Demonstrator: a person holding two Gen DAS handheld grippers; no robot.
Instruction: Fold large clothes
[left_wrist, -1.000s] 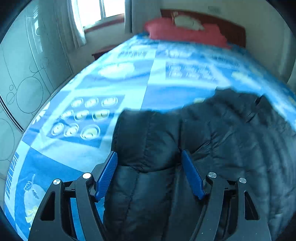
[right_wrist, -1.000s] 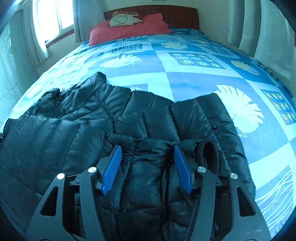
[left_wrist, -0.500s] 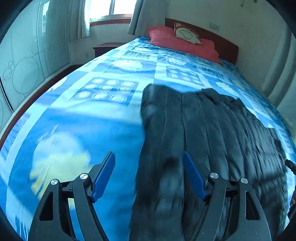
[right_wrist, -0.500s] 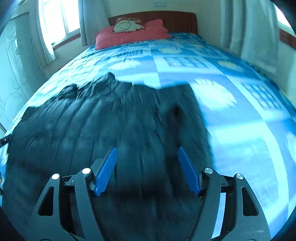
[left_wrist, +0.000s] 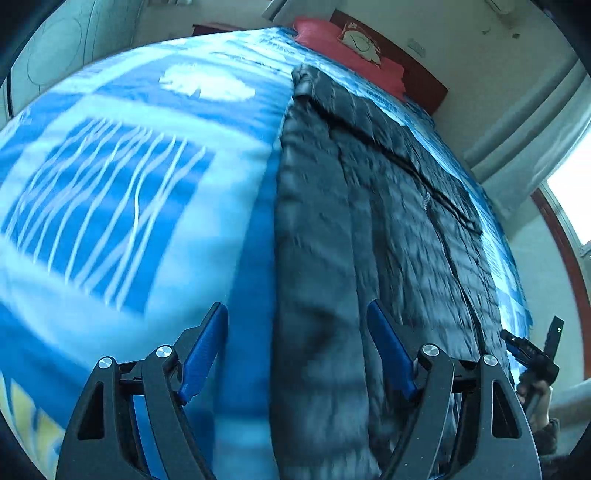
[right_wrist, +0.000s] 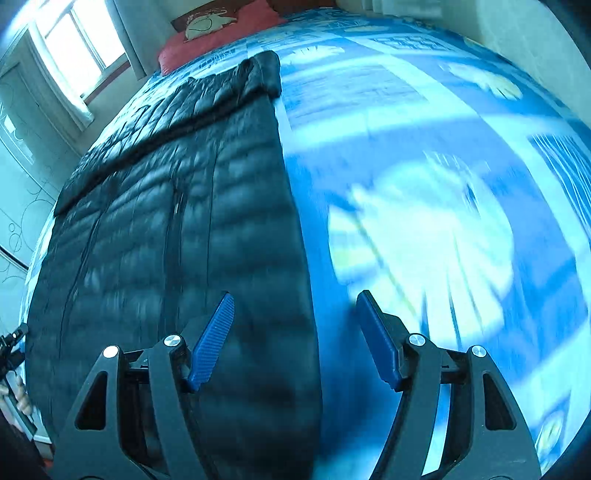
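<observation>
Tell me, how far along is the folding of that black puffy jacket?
Early on. Done: the black jacket lies spread lengthwise on the blue bedspread. In hand: nothing; the left gripper and right gripper stand open over its two long edges. Left: gripping those edges and making the folds.

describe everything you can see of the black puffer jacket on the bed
The black quilted puffer jacket looks shiny and padded, stitched in narrow horizontal baffles with lengthwise seams. It lies flat and stretched long on the blue and white patterned bedspread, its bunched far end toward the red pillow. Both side edges run straight. Nothing grips it; the pictures are motion-blurred.
</observation>
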